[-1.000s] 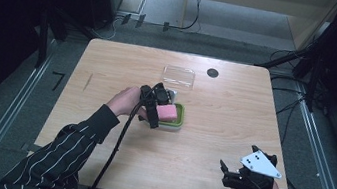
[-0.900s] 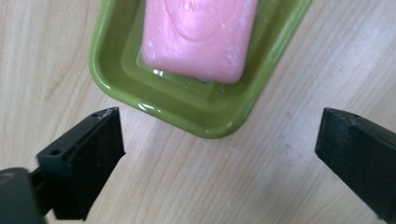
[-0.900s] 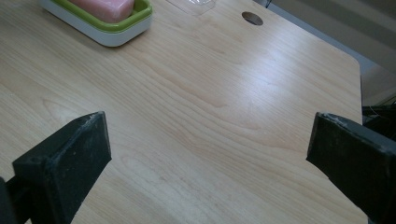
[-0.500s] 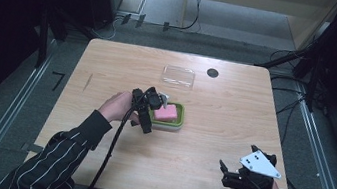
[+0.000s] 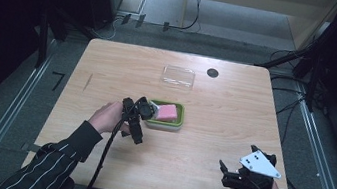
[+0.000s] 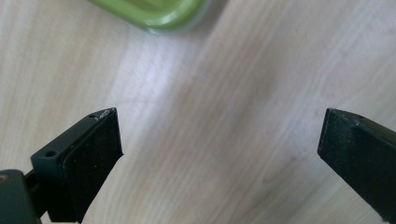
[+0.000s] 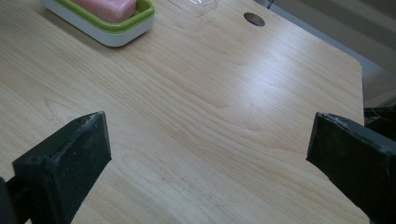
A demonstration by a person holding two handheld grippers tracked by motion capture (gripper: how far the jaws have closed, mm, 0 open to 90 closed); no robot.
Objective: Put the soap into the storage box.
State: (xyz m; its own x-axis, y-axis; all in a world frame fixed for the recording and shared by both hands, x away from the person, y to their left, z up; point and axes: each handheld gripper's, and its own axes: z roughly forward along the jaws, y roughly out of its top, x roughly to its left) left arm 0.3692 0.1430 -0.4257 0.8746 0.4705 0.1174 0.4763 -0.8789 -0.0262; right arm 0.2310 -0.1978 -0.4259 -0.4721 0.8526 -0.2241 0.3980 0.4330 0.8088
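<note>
Since the last frame my left gripper [image 5: 146, 109] has pulled back off the dish [image 5: 174, 124] toward the near-left; dish, soap and lid haven't shifted, right gripper hasn't either.

Soap [image 5: 168, 111], pink, lies in the green dish with white base, mid-table, slightly left of centre. In the right gripper view soap [image 7: 108, 7] and dish [image 7: 122, 29] sit top left, soap inside the green rim. Clear lid [image 5: 178, 76] lies flat on the table [image 5: 234, 114] beyond the dish, apart from it. Dark round hole [image 5: 212, 73] just right of the lid, near the far edge.

I see the left gripper just beside the dish's left end; can't tell from above if it touches. Left gripper view: jaws wide apart, nothing between them but bare wood, green dish corner [image 6: 154, 11] blurred at the top. Left hand [image 5: 108, 117] grips it, striped sleeve [image 5: 52, 165] behind.

Right gripper [image 5: 225, 173] rests at the near-right corner, well apart from the dish, grey plate on top. Its jaws also wide apart over bare table, holding nothing.
</note>
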